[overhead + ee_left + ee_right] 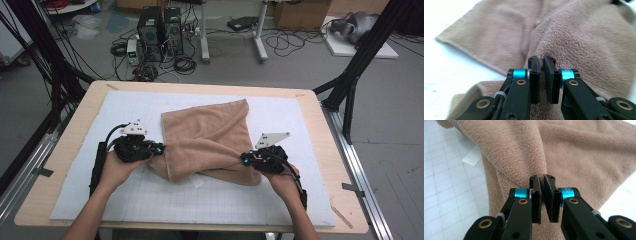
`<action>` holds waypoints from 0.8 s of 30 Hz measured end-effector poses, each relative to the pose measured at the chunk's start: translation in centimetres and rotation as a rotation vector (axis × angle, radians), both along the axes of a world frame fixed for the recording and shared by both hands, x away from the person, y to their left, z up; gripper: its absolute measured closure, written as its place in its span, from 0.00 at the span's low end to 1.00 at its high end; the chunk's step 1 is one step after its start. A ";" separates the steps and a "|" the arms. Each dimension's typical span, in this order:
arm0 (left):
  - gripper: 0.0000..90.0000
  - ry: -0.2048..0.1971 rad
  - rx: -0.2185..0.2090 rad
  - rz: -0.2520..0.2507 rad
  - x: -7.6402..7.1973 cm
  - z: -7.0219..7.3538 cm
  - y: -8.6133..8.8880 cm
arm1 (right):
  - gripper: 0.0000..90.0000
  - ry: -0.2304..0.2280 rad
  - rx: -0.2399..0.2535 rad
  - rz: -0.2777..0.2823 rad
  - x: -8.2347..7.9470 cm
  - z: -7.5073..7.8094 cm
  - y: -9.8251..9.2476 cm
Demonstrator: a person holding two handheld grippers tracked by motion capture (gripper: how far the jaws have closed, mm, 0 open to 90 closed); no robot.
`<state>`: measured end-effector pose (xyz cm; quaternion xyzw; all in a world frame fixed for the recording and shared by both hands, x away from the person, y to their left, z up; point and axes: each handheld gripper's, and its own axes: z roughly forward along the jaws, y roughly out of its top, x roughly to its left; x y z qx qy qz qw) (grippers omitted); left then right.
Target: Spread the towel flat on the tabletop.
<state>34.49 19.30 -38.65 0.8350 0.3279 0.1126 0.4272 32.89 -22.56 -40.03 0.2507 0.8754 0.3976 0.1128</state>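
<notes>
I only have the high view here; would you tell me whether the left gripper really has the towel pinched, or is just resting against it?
Observer: The left gripper is shut on the towel; a ridge of cloth is squeezed between its pads.
Operator: Thank you. And is the right one the same?
Observer: Yes, the right gripper is shut on a raised fold of towel too, with the pile bunched at its tips.
Operator: Is anything lying under the towel on that side?
Observer: A small pale slip lies on the gridded mat, partly under the towel's edge; I cannot tell what it is.
</notes>
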 end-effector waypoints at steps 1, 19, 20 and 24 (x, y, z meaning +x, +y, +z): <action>0.93 0.004 0.011 0.009 0.4 -0.2 0.0 | 0.94 0.001 0.004 0.002 0.1 0.0 0.2; 0.66 -0.092 0.008 0.006 -2.1 2.7 0.0 | 0.80 -0.013 0.061 0.046 -1.9 0.9 0.3; 0.66 -0.099 0.009 -0.008 -2.4 2.8 -0.2 | 0.80 -0.013 0.067 0.050 -2.1 1.0 0.3; 0.64 -0.115 0.033 -0.044 -3.3 2.8 -1.1 | 0.77 -0.012 0.074 0.070 -2.8 1.1 0.5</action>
